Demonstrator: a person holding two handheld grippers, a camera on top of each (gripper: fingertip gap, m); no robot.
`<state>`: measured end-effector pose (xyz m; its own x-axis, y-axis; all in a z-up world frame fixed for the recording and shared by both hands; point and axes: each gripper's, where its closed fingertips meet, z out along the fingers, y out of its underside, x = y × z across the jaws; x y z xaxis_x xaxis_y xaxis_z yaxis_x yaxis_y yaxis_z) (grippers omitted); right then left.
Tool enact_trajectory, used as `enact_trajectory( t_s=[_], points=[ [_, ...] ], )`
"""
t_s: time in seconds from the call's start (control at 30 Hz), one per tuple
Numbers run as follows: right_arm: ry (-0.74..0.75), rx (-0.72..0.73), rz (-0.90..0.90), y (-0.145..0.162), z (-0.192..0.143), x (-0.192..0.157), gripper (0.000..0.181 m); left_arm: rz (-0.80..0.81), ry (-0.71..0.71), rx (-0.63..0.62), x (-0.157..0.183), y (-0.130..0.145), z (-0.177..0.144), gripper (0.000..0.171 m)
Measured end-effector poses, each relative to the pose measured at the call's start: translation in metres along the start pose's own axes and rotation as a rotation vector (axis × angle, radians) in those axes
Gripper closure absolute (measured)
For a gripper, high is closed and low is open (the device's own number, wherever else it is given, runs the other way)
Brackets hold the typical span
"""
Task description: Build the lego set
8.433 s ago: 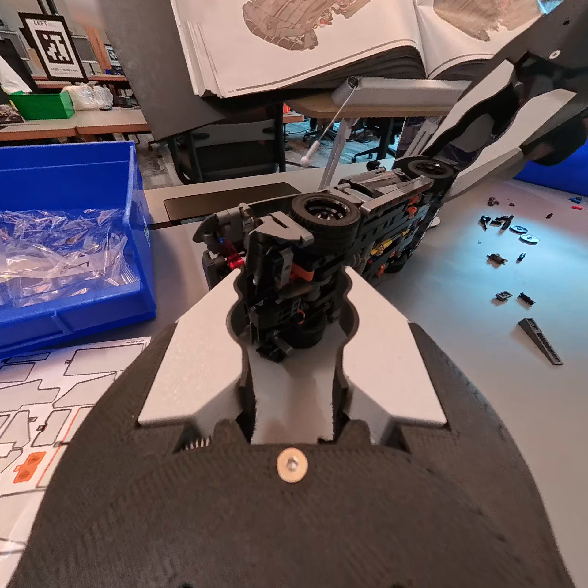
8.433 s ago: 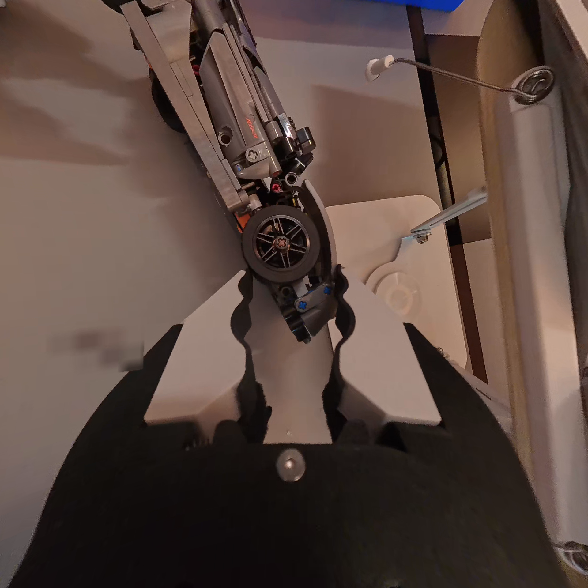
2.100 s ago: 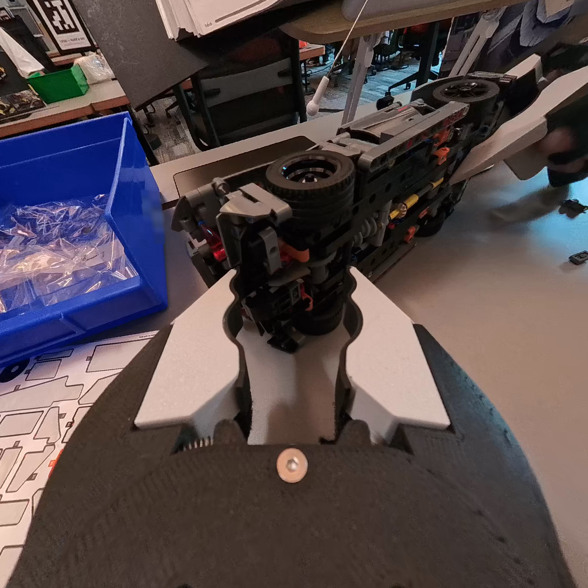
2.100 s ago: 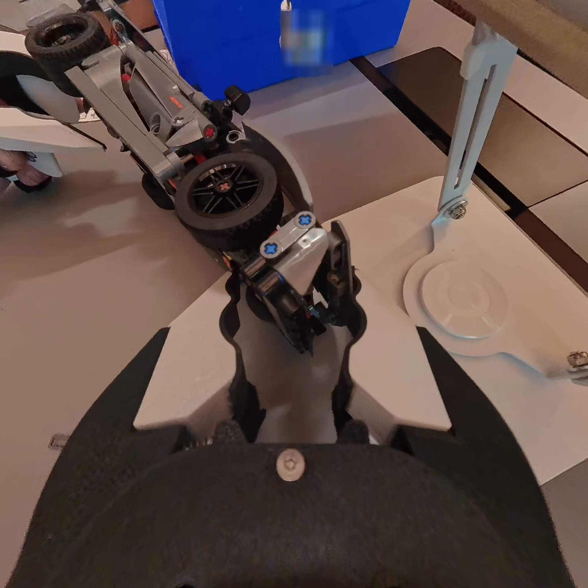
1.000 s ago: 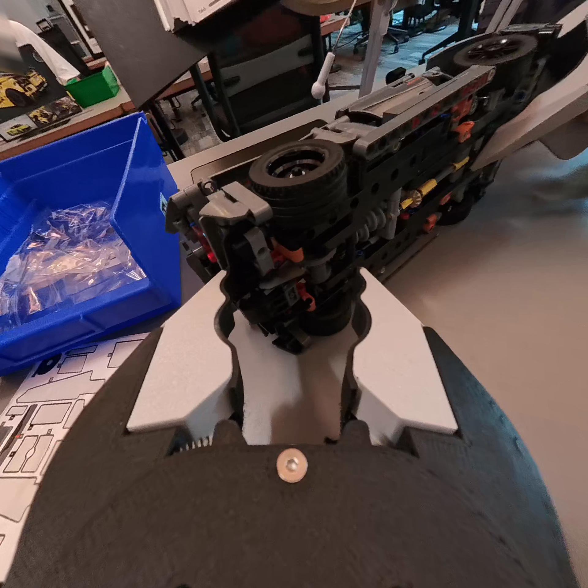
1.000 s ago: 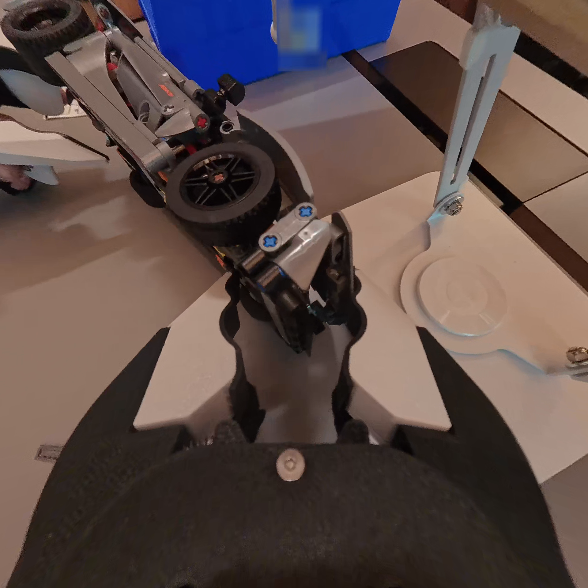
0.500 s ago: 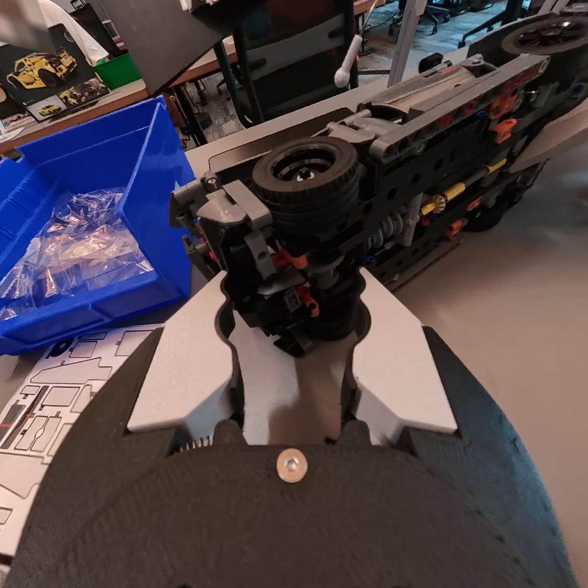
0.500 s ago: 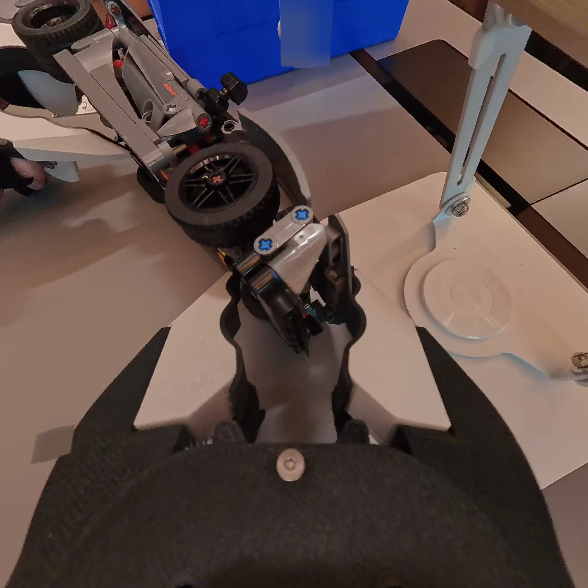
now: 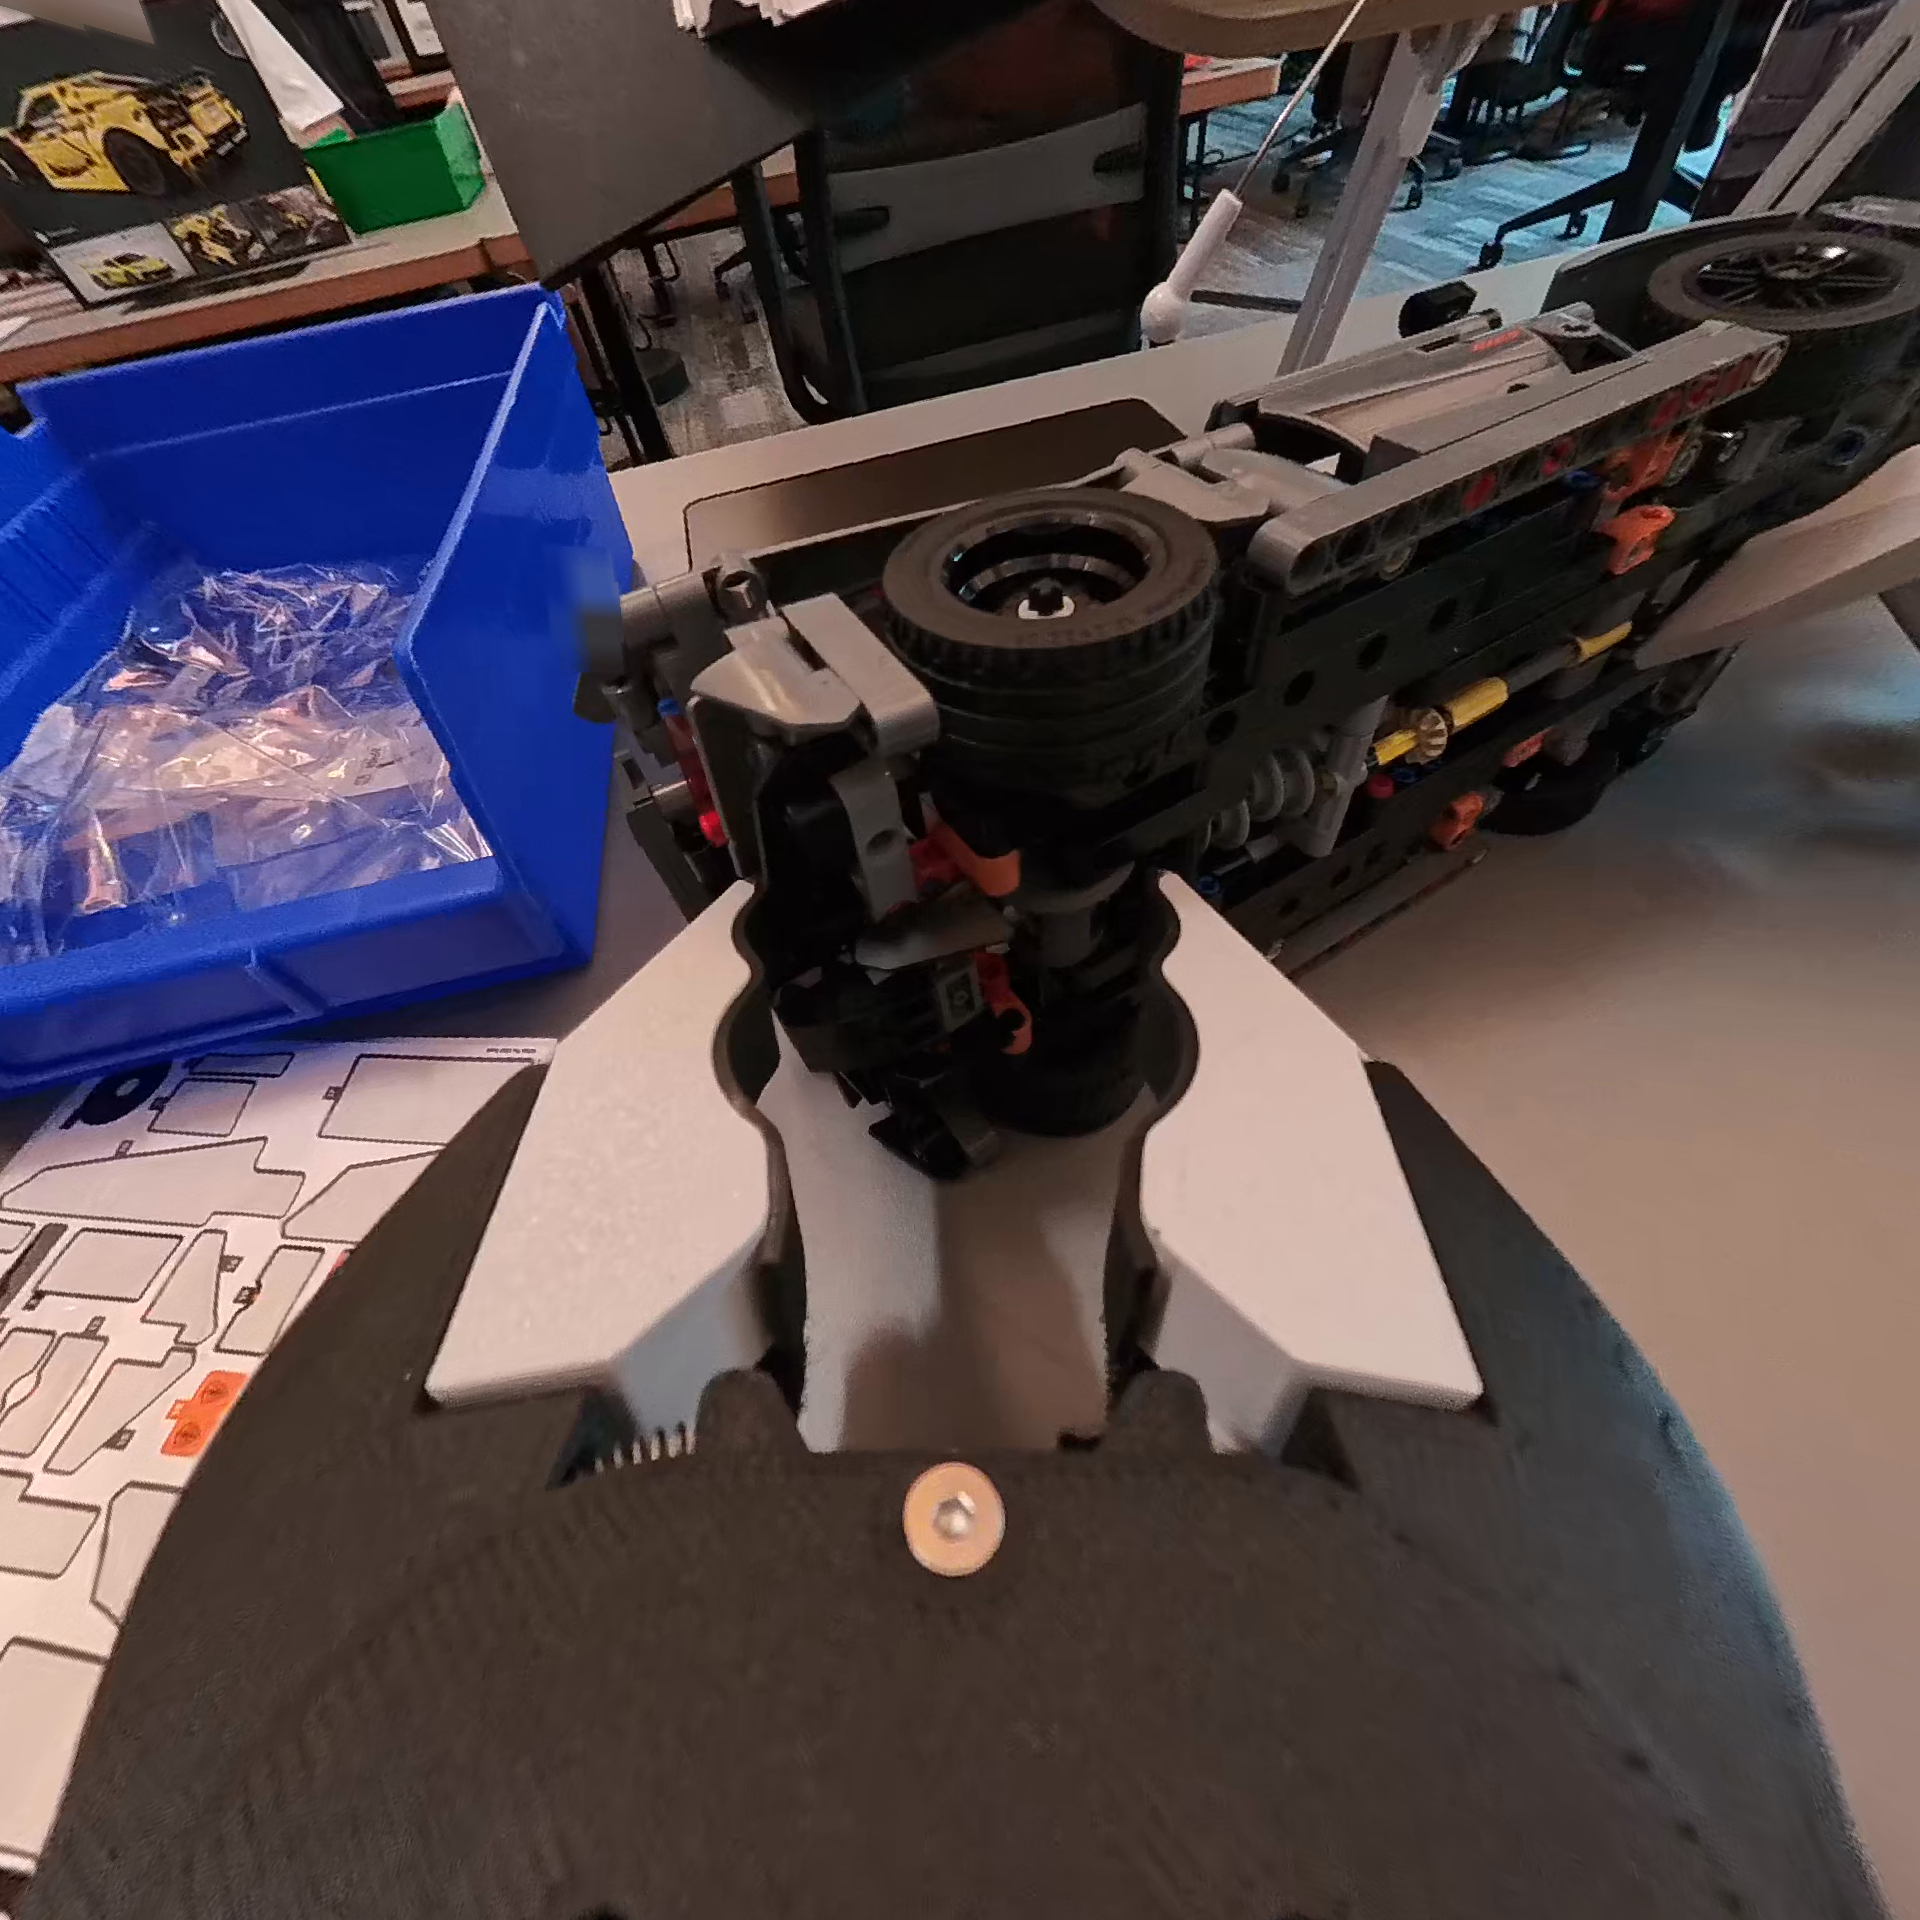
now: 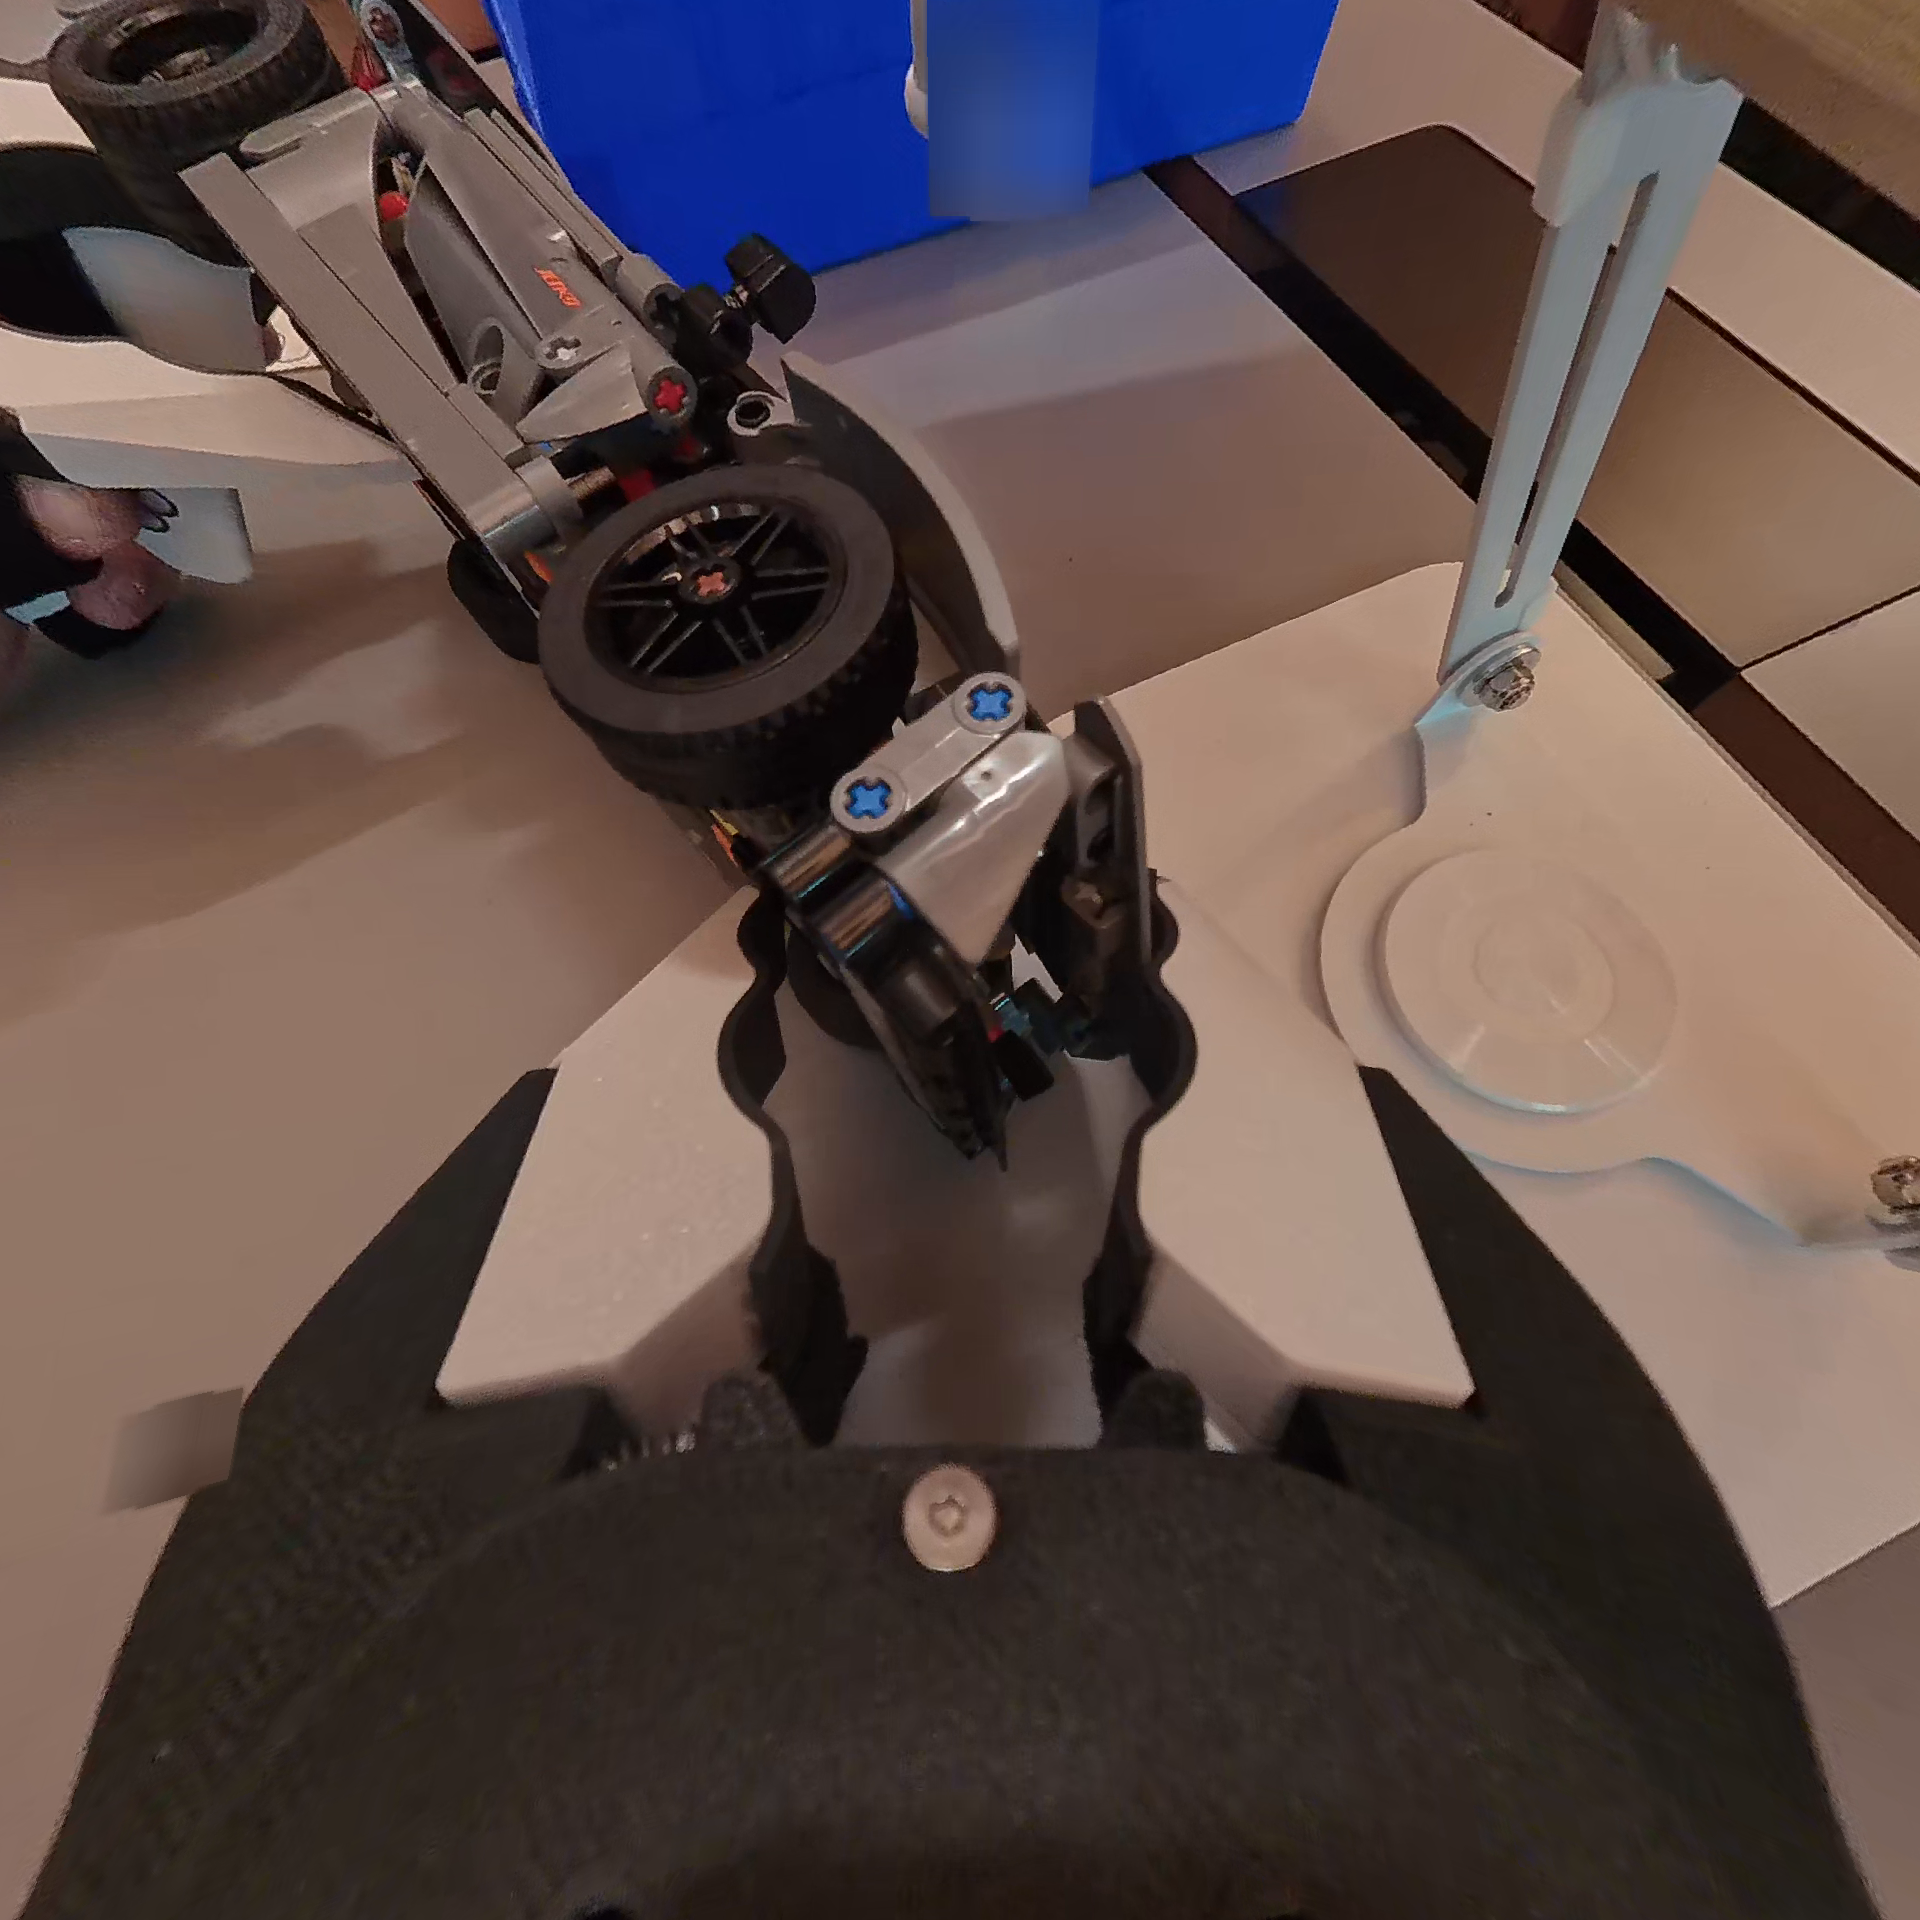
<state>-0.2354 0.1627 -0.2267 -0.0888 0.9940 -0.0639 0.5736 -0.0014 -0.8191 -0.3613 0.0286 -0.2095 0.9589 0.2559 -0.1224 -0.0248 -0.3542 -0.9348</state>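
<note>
Here, the scene by its parts:
Lego car point(image 9: 1382, 665): turned on its side, underside shown in the left wrist view, stretched from frame centre to the upper right; held at both ends over the table.
Left gripper point(image 9: 961, 997): fingers pinched onto one end of the car, a black wheel point(image 9: 1049, 623) seen just above them.
Right gripper point(image 10: 956, 997): fingers clamped on the other end, where a grey panel with blue pins point(image 10: 945, 790) is seen (a spoked wheel point(image 10: 727, 613) lies just beyond).
Table point(image 9: 1610, 1195): pale grey and smooth, filling the right of the left wrist view.
Blue bin point(image 9: 312, 499): at the left of the frame, clear plastic bags point(image 9: 208, 748) kept inside.
Sticker sheet point(image 9: 156, 1226): laid flat at the lower left, just below the bin.
White stand base point(image 10: 1507, 987): set on the table at the right of the right wrist view, a slotted metal bracket point(image 10: 1558, 343) bolted to it.
Room: desks, office chairs point(image 9: 987, 208) and a green bin point(image 9: 400, 171) are seen along the upper edge.
</note>
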Motion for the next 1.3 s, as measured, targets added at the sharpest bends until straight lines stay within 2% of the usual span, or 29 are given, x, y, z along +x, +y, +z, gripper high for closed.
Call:
enact_trajectory(
  t_s=[0.17, 0.37, 0.57, 0.73, 1.0, 1.2, 1.3],
  points=[
    [0.002, -0.002, -0.002, 0.000, 0.000, 0.000, 0.116, 0.105, -0.077, -0.045, -0.002, 0.005, 0.003, 0.102],
    [0.000, -0.005, -0.008, 0.001, 0.000, 0.000, 0.115, 0.046, 0.007, -0.013, 0.003, 0.003, -0.001, 0.100],
    [-0.003, -0.003, -0.007, 0.000, 0.000, 0.000, 0.115, -0.083, 0.087, 0.042, 0.005, -0.005, -0.003, 0.098],
    [-0.002, -0.004, -0.005, 0.000, 0.000, 0.000, 0.115, -0.013, -0.016, -0.005, 0.001, 0.000, 0.002, 0.101],
    [-0.002, -0.004, -0.007, 0.001, 0.000, 0.000, 0.116, 0.069, -0.062, -0.051, -0.002, 0.007, 0.004, 0.103],
    [-0.006, -0.003, -0.008, 0.001, 0.000, -0.001, 0.116, -0.044, 0.044, 0.027, 0.002, -0.003, -0.003, 0.104],
    [-0.006, -0.003, -0.007, 0.000, 0.000, 0.000, 0.116, -0.066, 0.033, 0.017, 0.000, -0.002, -0.001, 0.106]
  ],
)
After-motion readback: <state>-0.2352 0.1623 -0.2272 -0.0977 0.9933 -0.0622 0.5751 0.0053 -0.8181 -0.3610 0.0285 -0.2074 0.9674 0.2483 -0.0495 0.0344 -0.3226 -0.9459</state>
